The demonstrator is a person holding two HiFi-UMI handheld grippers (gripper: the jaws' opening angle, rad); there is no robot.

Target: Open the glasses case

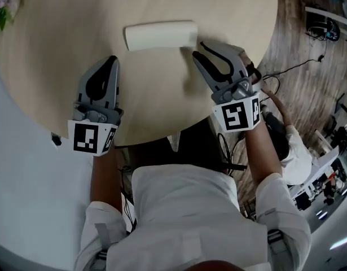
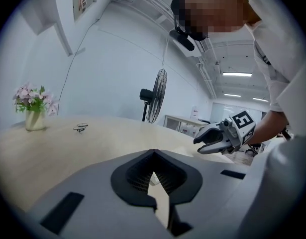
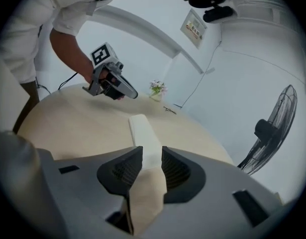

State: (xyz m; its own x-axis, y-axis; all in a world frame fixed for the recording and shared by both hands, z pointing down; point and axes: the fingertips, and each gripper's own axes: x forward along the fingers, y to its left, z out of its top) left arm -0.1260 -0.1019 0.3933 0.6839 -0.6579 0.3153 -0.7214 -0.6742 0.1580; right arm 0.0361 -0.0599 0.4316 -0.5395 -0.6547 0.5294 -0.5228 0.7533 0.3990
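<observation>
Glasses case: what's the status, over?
Left gripper shut, empty, off to the side. Right gripper open, jaws lined up at the case's end, not clamped. Case shut, flat on table. Nothing in the way.

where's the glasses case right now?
Head view: the glasses case lies on the round table toward its far side, its right end just off the tips of the right gripper, whose jaws stand apart.

Bright, even light; fisheye-warped edges
</observation>
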